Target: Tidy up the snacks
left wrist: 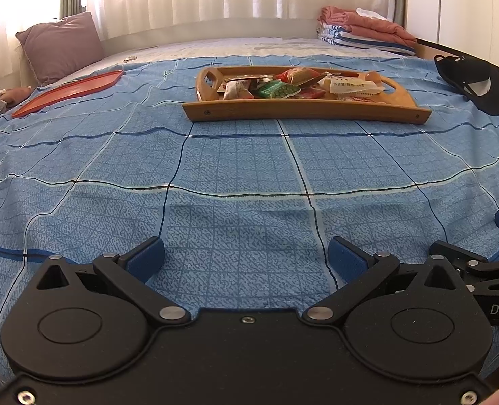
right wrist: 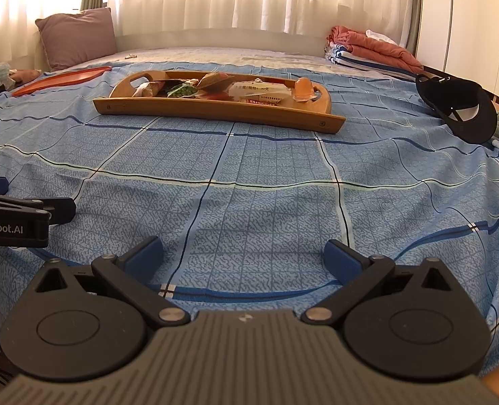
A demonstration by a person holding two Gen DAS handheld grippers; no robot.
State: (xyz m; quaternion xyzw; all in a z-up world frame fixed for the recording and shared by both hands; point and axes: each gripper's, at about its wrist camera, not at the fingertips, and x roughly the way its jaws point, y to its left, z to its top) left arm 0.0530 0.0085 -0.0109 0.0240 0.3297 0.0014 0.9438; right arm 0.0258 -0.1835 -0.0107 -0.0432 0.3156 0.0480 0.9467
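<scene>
Left wrist view, bottom centre: the left tongs [left wrist: 246,256] gape wide over the blue checked bedspread [left wrist: 236,168], holding nothing. The right tongs [right wrist: 244,256] are likewise spread and empty. Farther off, upper centre, a shallow wooden handled tray [left wrist: 303,112] holds mixed snack packets [left wrist: 276,88] and an orange jelly cup [right wrist: 304,87]. At upper left lies a flat red tray [left wrist: 70,89].

The wooden tray [left wrist: 303,113] has a smooth, satin finish with small metal screws at its corners. The snack packets [left wrist: 276,89] in it are glossy plastic film (crinkled, catching light). The bedsheet [left wrist: 242,168] is matt woven cloth. The red tray [left wrist: 70,91] looks like smooth plastic. The cap [right wrist: 458,111] is matt black fabric.
</scene>
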